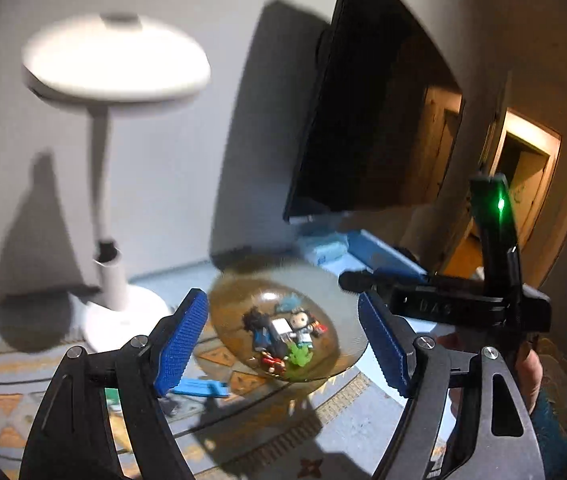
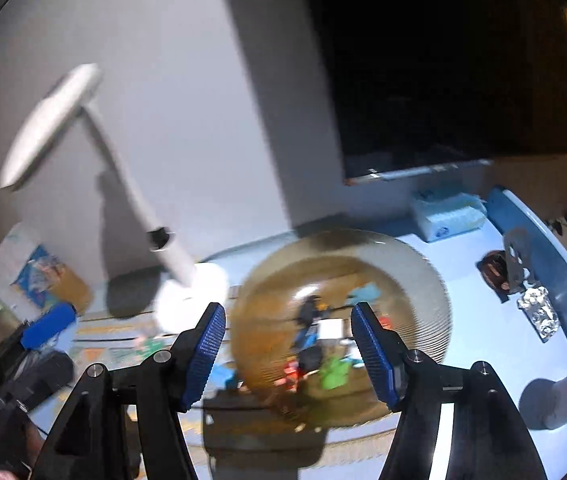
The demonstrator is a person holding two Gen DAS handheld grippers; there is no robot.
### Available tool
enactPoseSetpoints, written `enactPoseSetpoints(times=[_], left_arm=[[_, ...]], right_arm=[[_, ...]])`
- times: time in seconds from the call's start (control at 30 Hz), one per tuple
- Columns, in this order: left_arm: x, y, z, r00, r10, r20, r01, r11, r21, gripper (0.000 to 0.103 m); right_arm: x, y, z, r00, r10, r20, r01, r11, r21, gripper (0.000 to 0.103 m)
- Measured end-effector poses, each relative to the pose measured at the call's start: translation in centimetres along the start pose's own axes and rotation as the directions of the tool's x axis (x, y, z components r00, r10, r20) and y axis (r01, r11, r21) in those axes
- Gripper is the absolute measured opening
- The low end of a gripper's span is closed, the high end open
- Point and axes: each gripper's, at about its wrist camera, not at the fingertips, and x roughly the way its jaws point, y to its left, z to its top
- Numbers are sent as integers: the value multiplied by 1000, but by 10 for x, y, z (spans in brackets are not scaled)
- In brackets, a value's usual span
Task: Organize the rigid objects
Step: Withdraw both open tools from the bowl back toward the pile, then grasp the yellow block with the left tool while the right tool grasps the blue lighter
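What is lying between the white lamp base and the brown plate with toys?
Only patterned tablecloth separates lamp base and brown plate, in the left wrist view.

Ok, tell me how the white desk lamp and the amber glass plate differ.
The white desk lamp stands tall and upright on a stem; the amber glass plate lies low and flat on the table. The lamp is opaque white; the plate is see-through brown with a ridged rim. The plate holds small toy figures; the lamp carries nothing. Both have round outlines and rest on the same table.
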Motion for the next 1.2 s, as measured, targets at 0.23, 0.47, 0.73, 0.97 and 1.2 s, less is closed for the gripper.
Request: enactPoseSetpoints(times=[0.23, 0.47, 0.73, 0.97, 1.2], left_arm=[[-91, 19, -20, 983, 94, 156, -96, 995, 6, 102], [-88, 79, -100, 966, 254, 45, -249, 963, -99, 102], [-34, 150, -197, 910, 370, -188, -409, 877, -251, 101], [-20, 136, -208, 877, 437, -197, -468, 870, -155, 101], [-19, 138, -209, 871, 439, -220, -475, 867, -153, 102]], right_arm=[[-38, 65, -27, 991, 115, 64, -107, 988, -113, 86], [-11, 92, -103, 987, 146, 62, -127, 963, -239, 86], [71, 76, -168, 984, 130, -121, -155, 959, -236, 86], [100, 75, -182, 985, 79, -153, -119, 956, -268, 86], [106, 81, -187, 985, 36, -166, -85, 950, -301, 86]])
